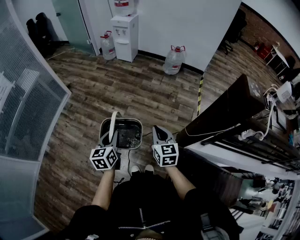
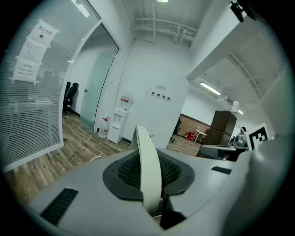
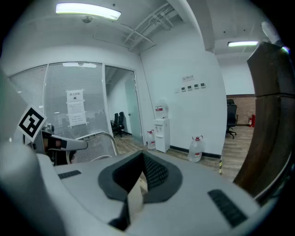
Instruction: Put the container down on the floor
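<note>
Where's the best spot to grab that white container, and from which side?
Grip the arched white handle at its top, coming from above, jaws across the flat band. It stands upright over the open container; the left gripper is shut on it that way.

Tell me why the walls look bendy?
Left gripper view: the wide lens curves the striped glass wall, and the close white plastic handle looks blurry. Right gripper view: the long ceiling lamp glares white. Head view: the brown wooden floor bows outward.
</note>
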A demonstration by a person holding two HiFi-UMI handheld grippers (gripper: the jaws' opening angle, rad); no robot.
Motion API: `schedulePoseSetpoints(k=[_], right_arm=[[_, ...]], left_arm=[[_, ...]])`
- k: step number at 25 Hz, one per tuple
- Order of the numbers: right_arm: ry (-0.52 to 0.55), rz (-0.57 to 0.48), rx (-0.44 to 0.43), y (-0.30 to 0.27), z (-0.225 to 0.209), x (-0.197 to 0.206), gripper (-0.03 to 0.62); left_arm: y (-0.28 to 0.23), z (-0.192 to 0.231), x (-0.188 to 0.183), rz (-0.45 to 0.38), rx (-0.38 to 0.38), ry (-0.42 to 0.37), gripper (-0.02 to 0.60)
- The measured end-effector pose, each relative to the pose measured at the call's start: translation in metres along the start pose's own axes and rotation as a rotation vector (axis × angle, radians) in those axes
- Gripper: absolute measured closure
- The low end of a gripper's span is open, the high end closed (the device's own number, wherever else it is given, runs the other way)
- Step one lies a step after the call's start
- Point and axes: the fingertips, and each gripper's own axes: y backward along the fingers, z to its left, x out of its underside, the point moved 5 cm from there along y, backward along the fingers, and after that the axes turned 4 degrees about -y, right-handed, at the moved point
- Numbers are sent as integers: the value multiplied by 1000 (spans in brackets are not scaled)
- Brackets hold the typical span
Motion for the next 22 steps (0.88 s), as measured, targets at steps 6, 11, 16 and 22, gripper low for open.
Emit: schedulePoseSetpoints(k=[6, 11, 16, 22], right_arm=[[-5, 16, -11, -3, -2, 5, 585], [-35, 26, -3, -6, -15, 11, 583], [-30, 58, -19, -7, -24, 18, 583], [-29, 73, -61, -9, -32, 19, 583]], left_arm=[[1, 0, 5, 14, -13, 8, 517], [-11, -5, 5, 23, -20, 4, 517], [-19, -9, 5, 22, -40, 9, 517], [-24, -14, -2, 9, -79, 7, 517]])
